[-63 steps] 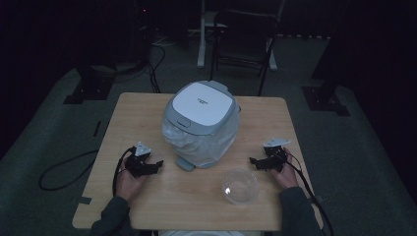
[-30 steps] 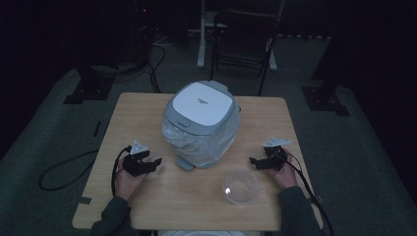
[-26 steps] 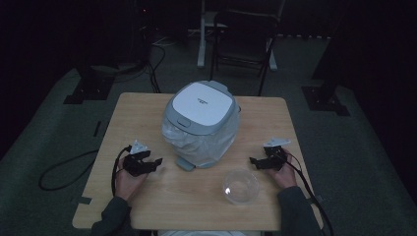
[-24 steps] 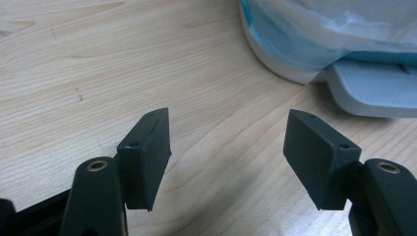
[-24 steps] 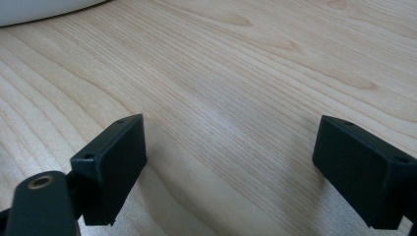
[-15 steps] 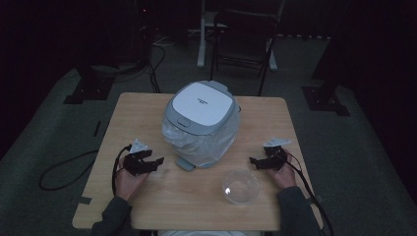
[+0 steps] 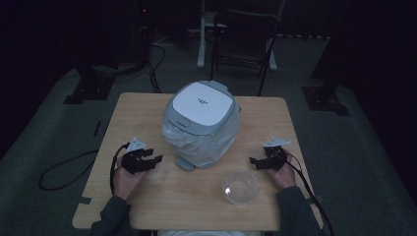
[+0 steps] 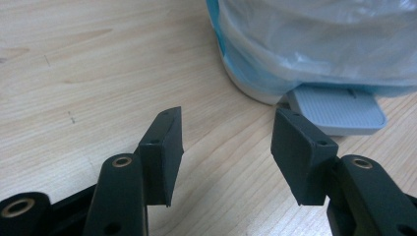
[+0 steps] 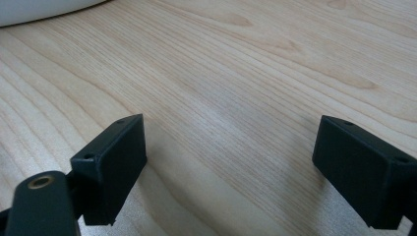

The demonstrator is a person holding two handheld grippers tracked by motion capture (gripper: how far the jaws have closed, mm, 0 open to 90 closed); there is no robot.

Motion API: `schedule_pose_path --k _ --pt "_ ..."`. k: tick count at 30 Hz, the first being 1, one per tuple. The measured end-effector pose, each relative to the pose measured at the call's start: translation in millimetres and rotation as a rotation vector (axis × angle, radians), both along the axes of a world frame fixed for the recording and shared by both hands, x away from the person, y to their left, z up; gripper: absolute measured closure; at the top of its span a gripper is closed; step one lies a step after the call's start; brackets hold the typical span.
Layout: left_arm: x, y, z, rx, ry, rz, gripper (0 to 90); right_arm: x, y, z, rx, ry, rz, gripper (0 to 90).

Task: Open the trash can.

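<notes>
- Left gripper [image 7: 150, 161] and right gripper [image 7: 255, 161] rested on the wooden table [image 7: 147, 113], jaws spread, grasping nothing.
- Pedal bin [image 7: 200, 124] with plastic liner stood between them; glass bowl [image 7: 240, 186] lay near the right gripper.
- Dark room; chair [image 7: 244, 39] barely discernible.

Matt wooden table [image 7: 147, 118], glossy plastic bin [image 7: 201, 123], clear film liner [image 8: 314, 44]

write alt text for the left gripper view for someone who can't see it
The left claw, its two black jaws open with nothing between them, hovers low over a pale wooden table. Just ahead sits the base of a bin lined with a clear plastic bag, its grey foot pedal pointing toward the claw.
</notes>
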State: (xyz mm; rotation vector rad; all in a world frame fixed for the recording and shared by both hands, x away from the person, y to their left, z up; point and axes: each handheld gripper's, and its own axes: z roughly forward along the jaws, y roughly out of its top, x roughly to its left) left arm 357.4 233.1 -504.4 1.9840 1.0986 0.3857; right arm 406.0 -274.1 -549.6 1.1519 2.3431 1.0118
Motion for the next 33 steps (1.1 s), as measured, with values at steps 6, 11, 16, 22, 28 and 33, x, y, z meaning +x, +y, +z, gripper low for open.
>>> schedule_pose_path --k 6,11,16,22,28,33 --pt "-1.9 -0.6 10.5 -0.024 -0.015 -0.006 47.2 0.0 0.0 0.0 0.0 0.0 0.0 12.1" --pt "-1.7 -2.3 19.3 -0.017 -0.014 -0.023 47.4 0.0 0.0 0.0 0.0 0.0 0.0 12.1" --pt "-1.4 -0.9 26.5 -0.025 -0.016 -0.028 47.9 0.0 0.0 0.0 0.0 0.0 0.0 12.1" --pt "-1.6 2.1 34.9 -0.047 -0.018 -0.035 47.9 0.0 0.0 0.0 0.0 0.0 0.0 12.1" --pt "-2.1 2.6 44.9 -0.045 -0.02 -0.04 47.4 0.0 0.0 0.0 0.0 0.0 0.0 12.1" --pt "-1.8 2.8 50.6 -0.053 -0.017 -0.033 46.1 0.0 0.0 0.0 0.0 0.0 0.0 12.1"
